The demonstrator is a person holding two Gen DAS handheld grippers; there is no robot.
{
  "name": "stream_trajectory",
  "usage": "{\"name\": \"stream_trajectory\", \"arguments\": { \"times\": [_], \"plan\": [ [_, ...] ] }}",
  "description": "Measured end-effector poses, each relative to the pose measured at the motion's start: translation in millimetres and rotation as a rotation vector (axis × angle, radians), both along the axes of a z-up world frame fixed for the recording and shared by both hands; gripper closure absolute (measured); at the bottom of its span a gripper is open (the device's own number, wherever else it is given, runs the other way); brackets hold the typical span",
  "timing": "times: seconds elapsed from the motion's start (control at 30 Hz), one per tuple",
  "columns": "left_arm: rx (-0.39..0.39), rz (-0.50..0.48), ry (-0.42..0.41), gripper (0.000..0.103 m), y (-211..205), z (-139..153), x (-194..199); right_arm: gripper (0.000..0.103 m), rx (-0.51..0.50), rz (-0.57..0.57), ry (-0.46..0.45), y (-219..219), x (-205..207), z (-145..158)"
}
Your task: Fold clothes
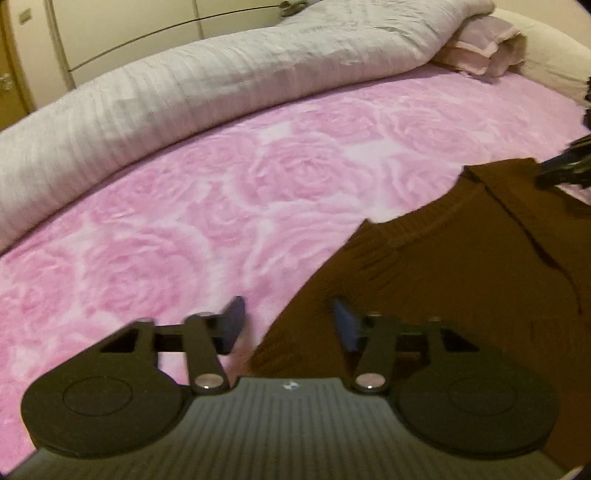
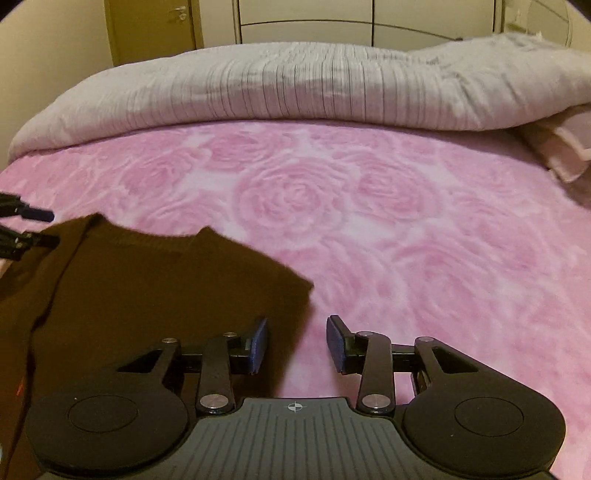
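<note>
Garment: dark brown knit top (image 1: 461, 280), spread on the pink rose-patterned blanket (image 1: 229, 192) of the bed, ribbed neckline toward the far side.
Garment, right view: same brown top (image 2: 147, 295) at lower left, one corner ending near the left finger of the right claw.
Left claw (image 1: 288, 325): spread wide, nothing between the pads; left finger over pink blanket, right finger over the brown fabric, the garment's edge running between them.
Right claw (image 2: 297, 345): spread, pinching nothing; left pad over the garment's edge, right pad over bare blanket.
Contact: hard to judge from these angles, possibly hovering just above the cloth rather than touching.
Other claw seen from the left view: black tips at the right frame edge, at the far corner of the top.
Far side of bed: rolled grey striped duvet (image 2: 295, 88) along the blanket's edge.
Beside duvet: pale pink pillow (image 1: 484, 48), partly under the duvet's end.
Background: cream wardrobe doors (image 2: 369, 22).
</note>
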State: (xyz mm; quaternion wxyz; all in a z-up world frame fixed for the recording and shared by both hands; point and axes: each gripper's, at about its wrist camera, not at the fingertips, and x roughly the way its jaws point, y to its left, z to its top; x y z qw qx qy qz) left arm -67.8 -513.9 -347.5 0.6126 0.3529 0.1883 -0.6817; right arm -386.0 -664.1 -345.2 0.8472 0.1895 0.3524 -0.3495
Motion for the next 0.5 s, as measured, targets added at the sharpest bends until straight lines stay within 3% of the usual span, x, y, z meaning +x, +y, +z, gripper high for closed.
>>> {"name": "stream_trajectory", "arguments": {
  "times": [0.03,0.07,0.1,0.27,0.33,0.43,0.5],
  "plan": [
    [-0.003,-0.008,-0.004,0.074,-3,-1,-2,0.084,0.01,0.0,-0.005,-7,4,-3],
    [-0.007,-0.017,-0.007,0.075,-5,-2,-3,0.094,0.007,-0.003,-0.002,-13,8,-3],
    [-0.01,-0.025,-0.011,0.075,-8,-4,-5,0.096,-0.001,-0.009,0.008,-19,12,-2],
    [-0.016,-0.02,0.003,0.072,-17,-4,-8,0.095,0.039,-0.012,0.009,-49,21,-4],
    [-0.019,-0.022,0.017,0.069,11,4,-13,0.085,0.023,-0.014,0.032,-44,18,5],
    [-0.022,-0.024,0.038,0.071,53,15,-21,0.08,-0.06,-0.028,0.066,-16,0,30],
    [-0.025,-0.026,0.052,0.069,81,23,-26,0.078,-0.079,-0.039,0.041,14,-23,50]
  ]
}}
